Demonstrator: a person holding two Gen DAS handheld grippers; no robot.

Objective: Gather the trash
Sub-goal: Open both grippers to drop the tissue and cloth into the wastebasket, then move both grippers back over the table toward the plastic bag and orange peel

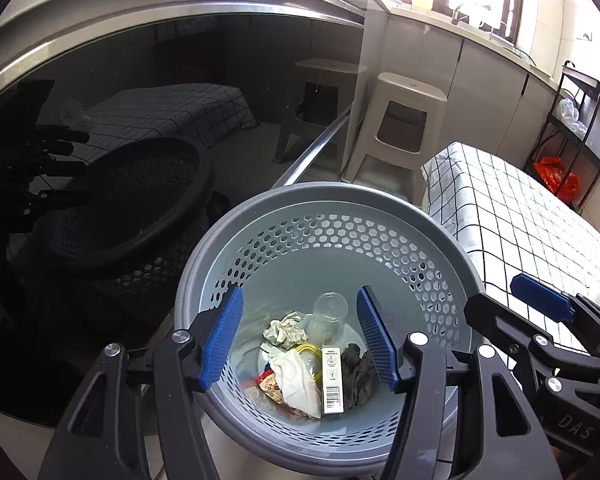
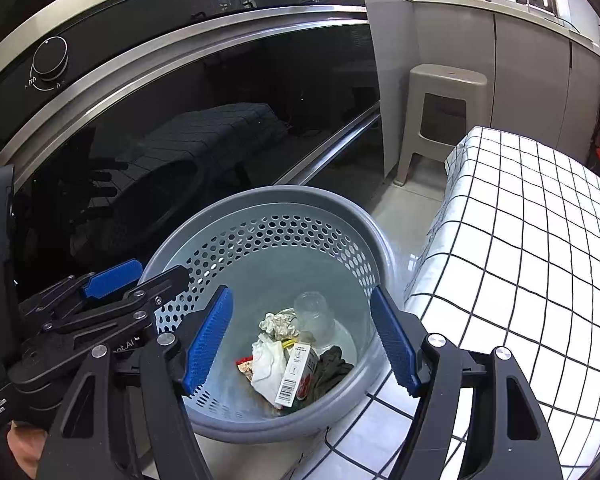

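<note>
A grey perforated trash basket (image 1: 380, 216) stands on the floor; it also shows in the right wrist view (image 2: 284, 196). Inside lie a white carton with a barcode (image 1: 332, 380) (image 2: 294, 376), a clear plastic cup (image 1: 328, 314) (image 2: 314, 312), crumpled paper (image 1: 284, 330) (image 2: 276, 322), a white tissue (image 1: 296, 380) (image 2: 266, 364) and a dark cloth (image 1: 360, 372) (image 2: 330, 368). My left gripper (image 1: 300, 340) is open and empty above the basket. My right gripper (image 2: 300, 344) is open and empty above it too, and shows at the right of the left wrist view (image 1: 540, 296).
A black glass oven door (image 2: 180, 128) with a steel handle (image 2: 332, 148) stands behind the basket. A table with a white checked cloth (image 2: 520, 240) is at the right. A beige plastic stool (image 2: 444, 108) stands by the cabinets. A black rack (image 1: 572, 128) holds bags.
</note>
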